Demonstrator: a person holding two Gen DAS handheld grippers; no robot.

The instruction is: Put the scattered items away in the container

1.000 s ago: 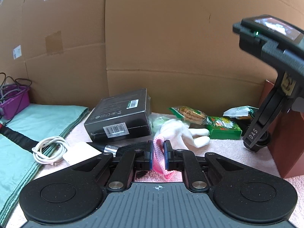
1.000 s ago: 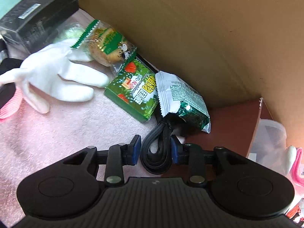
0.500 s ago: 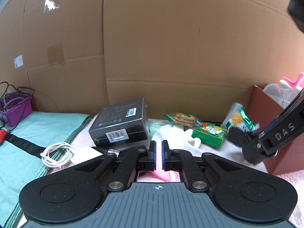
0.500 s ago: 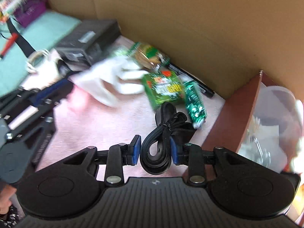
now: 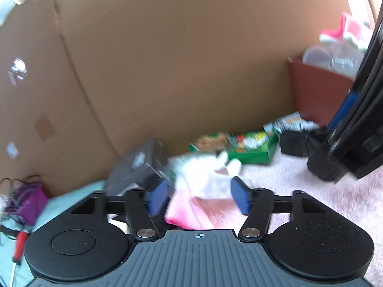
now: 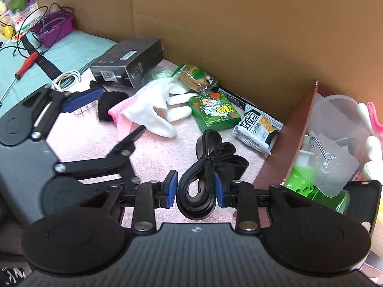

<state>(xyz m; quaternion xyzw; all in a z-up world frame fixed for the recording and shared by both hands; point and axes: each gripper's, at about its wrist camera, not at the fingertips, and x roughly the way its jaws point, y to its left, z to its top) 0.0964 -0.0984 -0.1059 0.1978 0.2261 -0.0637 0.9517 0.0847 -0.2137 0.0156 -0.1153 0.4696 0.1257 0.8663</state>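
You have two grippers. Your right gripper [image 6: 195,192] has its jaws closed on one black coiled strap [image 6: 207,167], held up just beside the brown container [image 6: 289,141]. Your left gripper [image 5: 199,197] has its jaws spread wide, one on each side of the white glove with the pink cuff [image 5: 205,184], not pinching it.

On the pink mat [image 6: 91,141] you can count three snack packs: one clear pack of cookies [image 6: 195,77], one green box [image 6: 216,114] and one white and green bag [image 6: 257,128]. There is one black box [image 6: 129,62], one white cable [image 6: 67,79] and one red screwdriver [image 6: 25,65].

The brown container holds a clear plastic tub [image 6: 335,117], a clear hook plate [image 6: 332,162], a green thing [image 6: 318,191] and a second white glove [image 6: 372,153]. A purple basket [image 6: 53,28] far off holds wires.

Half a second ago your left jaws were almost shut with the pink cuff just past them; now they are wide. Your right gripper has moved back, so the snacks look farther away. It still holds the strap.
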